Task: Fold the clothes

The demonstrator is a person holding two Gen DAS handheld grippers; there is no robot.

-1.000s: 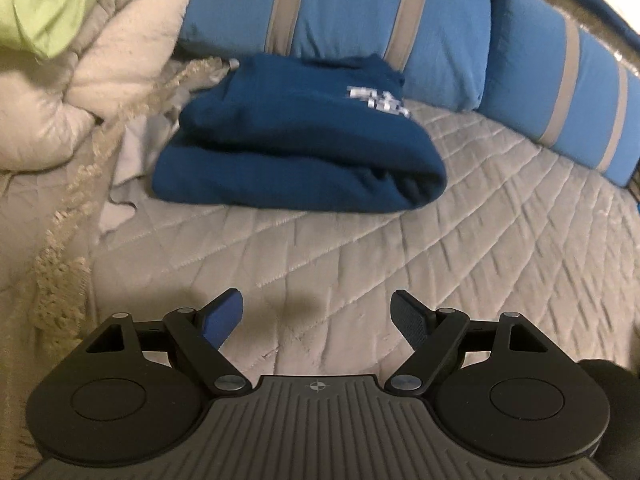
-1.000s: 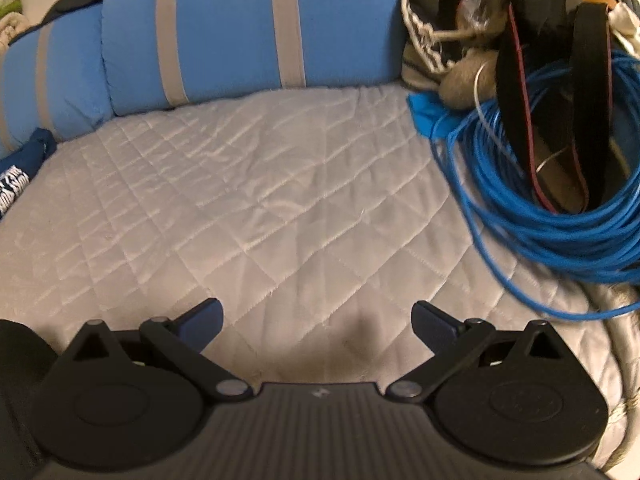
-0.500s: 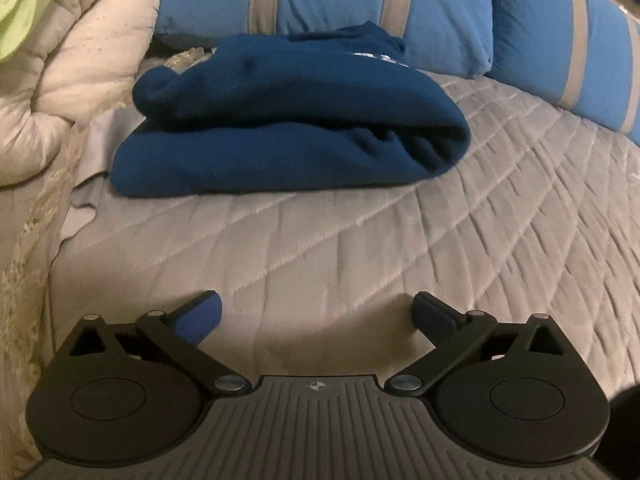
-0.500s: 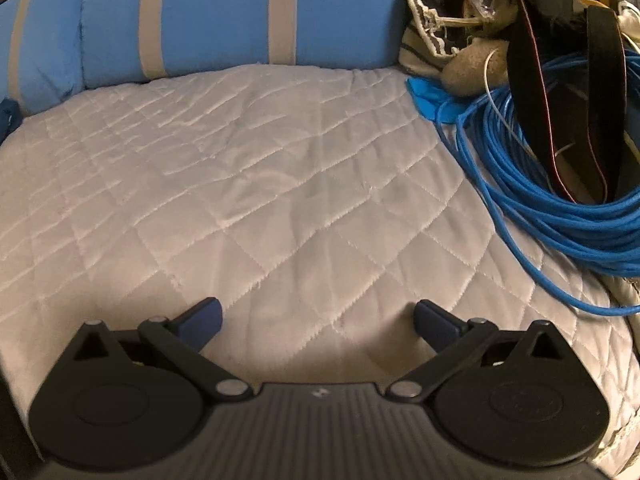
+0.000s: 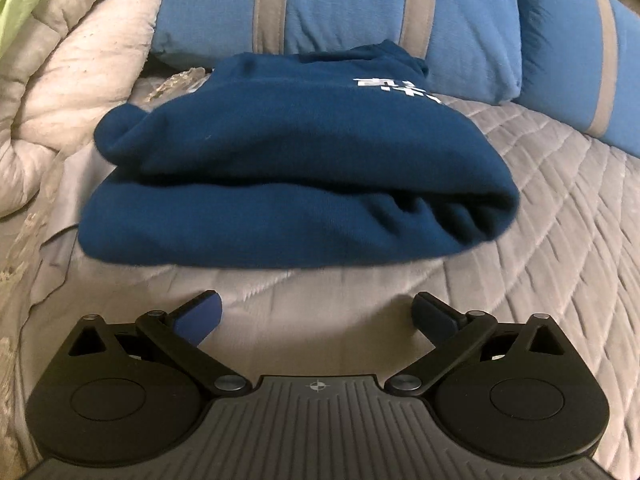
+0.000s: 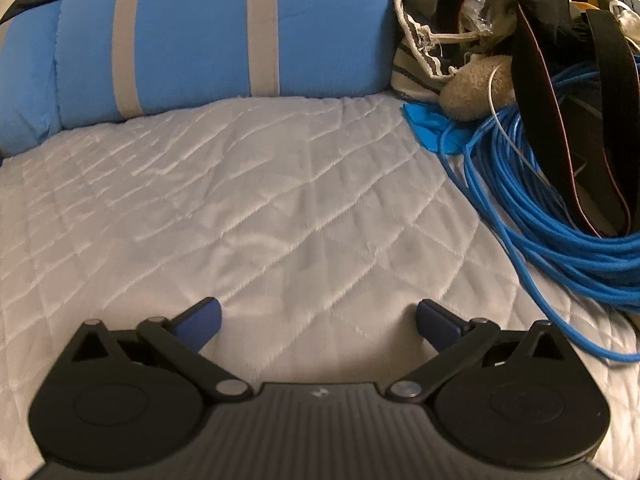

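Note:
A dark blue sweatshirt [image 5: 288, 168] with white print lies folded in a thick bundle on the grey quilted bedspread [image 5: 540, 240], filling the middle of the left wrist view. My left gripper [image 5: 318, 312] stands open just short of the bundle's near edge, nothing between its blue-padded fingers. In the right wrist view the sweatshirt does not show. My right gripper [image 6: 318, 314] is open too, low over bare quilt [image 6: 240, 208], with nothing between its fingers.
Blue pillows with grey stripes [image 5: 360, 8] [image 6: 208, 40] line the back. A cream comforter [image 5: 60, 92] is heaped at the left. At the right lie a coil of blue cable [image 6: 552, 216], black straps [image 6: 536, 92] and a woven bag [image 6: 424, 56].
Both grippers have moved forward and lower toward the bed. The sweatshirt now looms larger and closer to my left gripper, whose jaws have spread wider. The right gripper's jaws look unchanged.

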